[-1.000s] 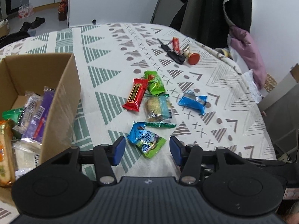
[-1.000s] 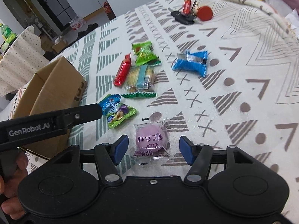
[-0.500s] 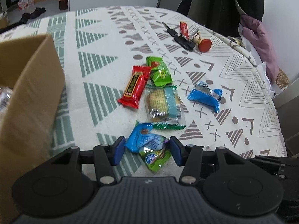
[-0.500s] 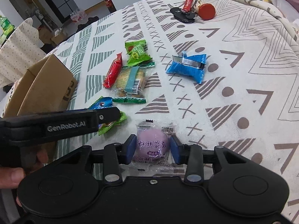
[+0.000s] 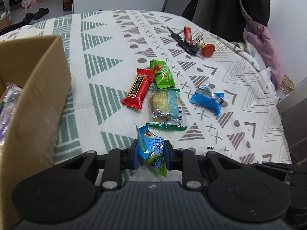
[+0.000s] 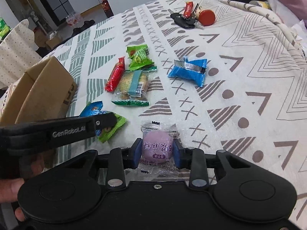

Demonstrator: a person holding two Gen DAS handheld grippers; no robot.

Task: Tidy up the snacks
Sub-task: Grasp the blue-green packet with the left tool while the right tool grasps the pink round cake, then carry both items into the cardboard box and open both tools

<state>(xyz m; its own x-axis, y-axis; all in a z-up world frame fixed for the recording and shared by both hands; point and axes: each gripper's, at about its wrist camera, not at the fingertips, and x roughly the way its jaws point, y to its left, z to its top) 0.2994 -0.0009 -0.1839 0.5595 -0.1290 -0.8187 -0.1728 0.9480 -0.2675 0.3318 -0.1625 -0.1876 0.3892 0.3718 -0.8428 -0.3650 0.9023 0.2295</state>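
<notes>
From the left wrist view, the left gripper (image 5: 151, 156) has its blue pads pressed in on both sides of a blue-and-green snack packet (image 5: 152, 151), which stands crumpled on edge between them, its green tail hanging below the pads; the pinch across the packet's middle looks meant to keep the slippery foil from sliding out on a carry. To the left of the tongs stands the cardboard box (image 5: 36, 99), open-topped, with wrapped snacks dimly visible inside, so it is presumably the goal. Ahead of the tongs on the patterned tablecloth (image 5: 107, 44) lie a clear-wrapped biscuit pack (image 5: 166, 104), a red bar (image 5: 140, 88) and a green packet (image 5: 163, 74), with a blue packet (image 5: 208, 99) ahead to the right; farther off rest keys (image 5: 185, 43), no part of the job. From the right wrist view, the right gripper (image 6: 156, 152) is narrowed onto a purple round sweet in clear wrap (image 6: 157, 147), pads touching its sides at the widest part, the loose film spreading out beneath; whether it is lifted clear of the cloth I cannot tell. To the left, the left tongs lie across their packet, and the box sits just beyond them.
</notes>
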